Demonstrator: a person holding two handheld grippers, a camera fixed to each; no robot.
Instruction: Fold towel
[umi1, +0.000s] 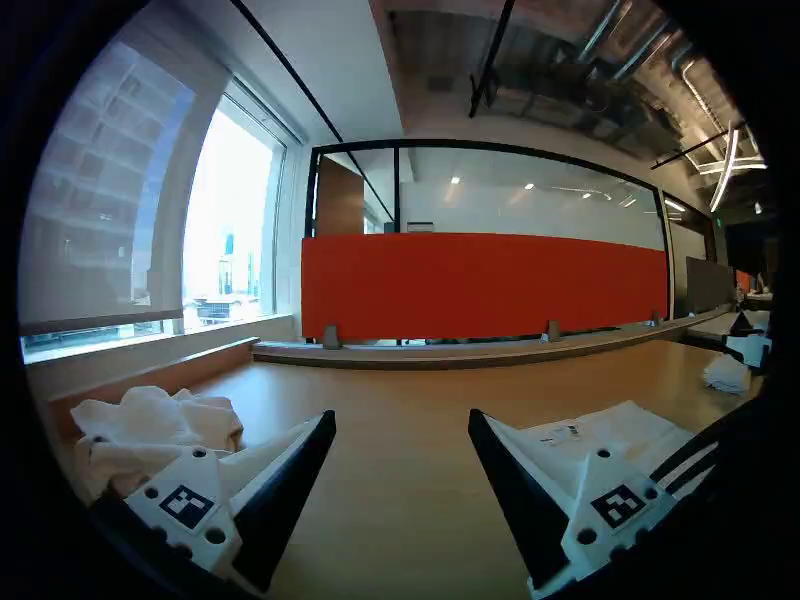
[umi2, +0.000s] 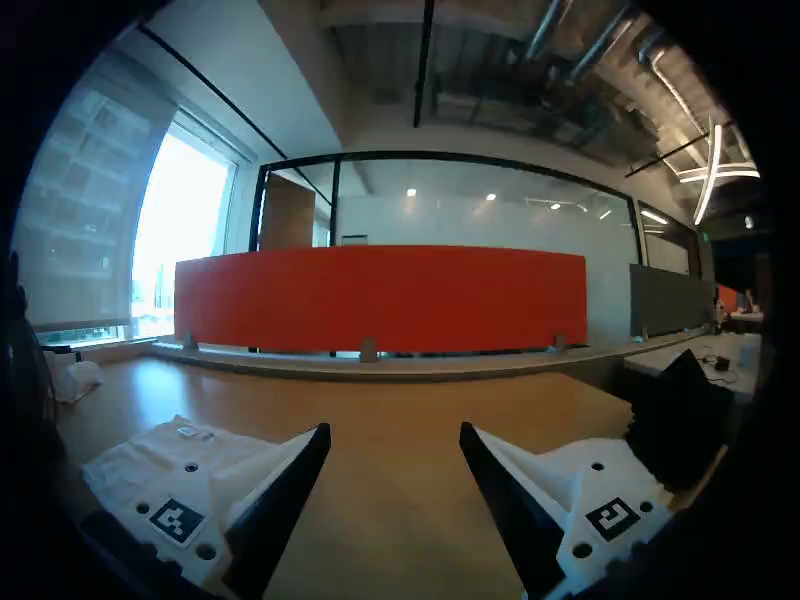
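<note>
— Left gripper view first: how do the tongs stand?
— The left gripper (umi1: 400, 416) is spread wide with nothing between its fingers, only bare light wooden tabletop (umi1: 400, 480).
— And the towel?
— A flat white cloth towel (umi1: 625, 425) lies near, to the right, partly behind the right finger. A crumpled pile of white towels (umi1: 150, 420) sits at the left, by the table's raised left edge.
— Room to move?
— Open wood runs ahead to the far ledge under the long orange divider panel (umi1: 480, 285).
— Right gripper view?
— The right gripper (umi2: 393, 430) is just as wide apart and holds nothing. Here the flat white cloth towel (umi2: 185, 450) lies near, to the left, behind the left finger. The tabletop (umi2: 400, 400) is open up to the orange divider panel (umi2: 380, 300).
— Anything new?
— A black angular object (umi2: 680, 410) at the right table edge; I can't tell what it is.
</note>
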